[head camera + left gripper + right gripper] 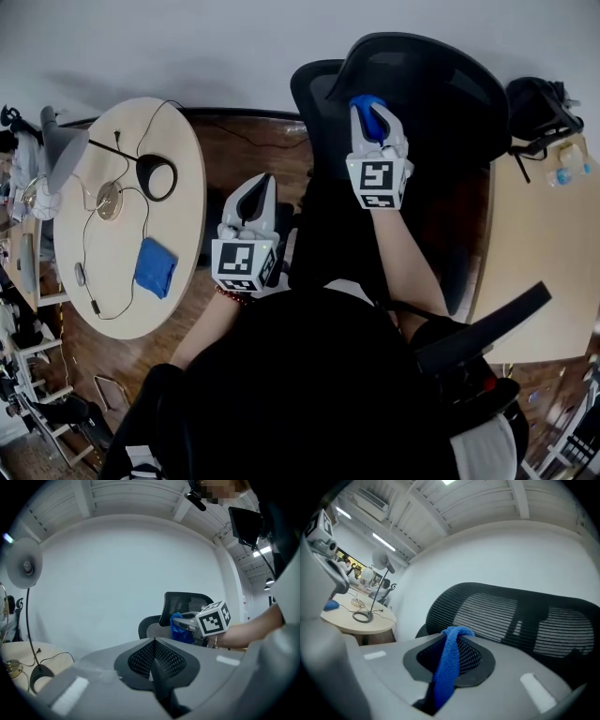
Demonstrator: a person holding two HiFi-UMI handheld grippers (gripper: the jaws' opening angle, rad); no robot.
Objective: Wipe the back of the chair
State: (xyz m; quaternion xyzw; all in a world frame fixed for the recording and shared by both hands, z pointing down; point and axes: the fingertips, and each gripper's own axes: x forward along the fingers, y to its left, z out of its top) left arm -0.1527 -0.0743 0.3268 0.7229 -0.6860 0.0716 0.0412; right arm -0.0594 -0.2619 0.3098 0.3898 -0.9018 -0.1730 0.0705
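A black mesh office chair (441, 103) stands near the white wall; its backrest (520, 620) fills the right gripper view and also shows as the chair (185, 605) in the left gripper view. My right gripper (373, 117) is shut on a blue cloth (449, 665), whose blue tip (369, 111) is held just in front of the backrest. The right gripper (187, 627) with its cloth shows in the left gripper view too. My left gripper (255, 192) hangs lower left, jaws shut with nothing between them, pointing toward the wall.
A round wooden table (131, 281) on the left carries a black lamp base (156, 176), cables and a second blue cloth (155, 267). A wooden desk (548, 262) stands at the right. Another black chair's arm (478, 328) is near my body.
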